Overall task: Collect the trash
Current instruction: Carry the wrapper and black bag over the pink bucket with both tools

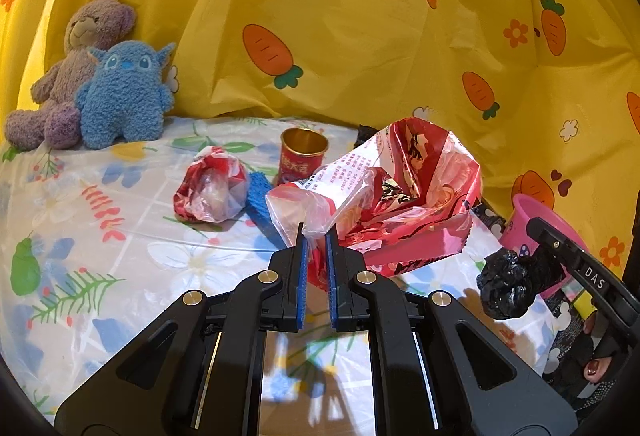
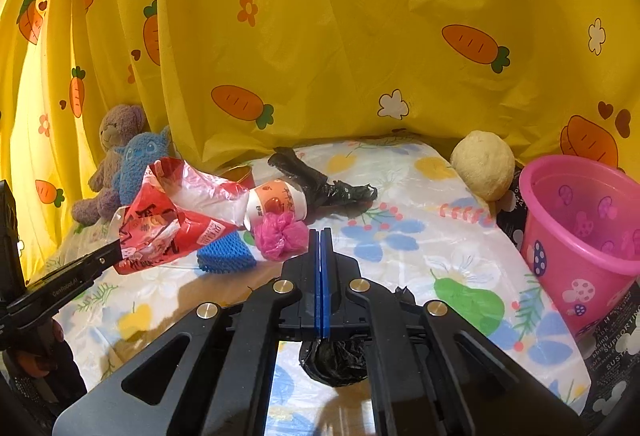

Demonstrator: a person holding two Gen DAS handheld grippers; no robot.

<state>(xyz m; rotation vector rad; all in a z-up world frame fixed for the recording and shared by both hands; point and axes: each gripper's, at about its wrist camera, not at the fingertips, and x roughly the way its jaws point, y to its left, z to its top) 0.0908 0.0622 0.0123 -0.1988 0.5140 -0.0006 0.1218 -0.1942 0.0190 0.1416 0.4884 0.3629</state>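
My left gripper [image 1: 315,236] is shut on a large red and clear plastic snack wrapper [image 1: 404,196], held up off the table; the wrapper also shows in the right wrist view [image 2: 168,228]. My right gripper [image 2: 321,236] is shut on a crumpled black plastic bag [image 2: 334,360] that hangs under its fingers; the bag also shows in the left wrist view [image 1: 508,284]. A pink bucket [image 2: 584,236] stands at the right. On the table lie a crumpled red wrapper [image 1: 210,188], a red can [image 1: 302,156], a white cup [image 2: 276,204], a pink bag ball [image 2: 280,236] and another black bag [image 2: 320,184].
A flowered plastic cloth [image 1: 100,236] covers the table. A blue sponge [image 2: 226,252] lies by the wrappers. A brown teddy [image 1: 76,68] and a blue plush [image 1: 124,96] sit at the back left. A beige ball [image 2: 484,164] lies by the bucket. A yellow carrot curtain [image 1: 360,36] hangs behind.
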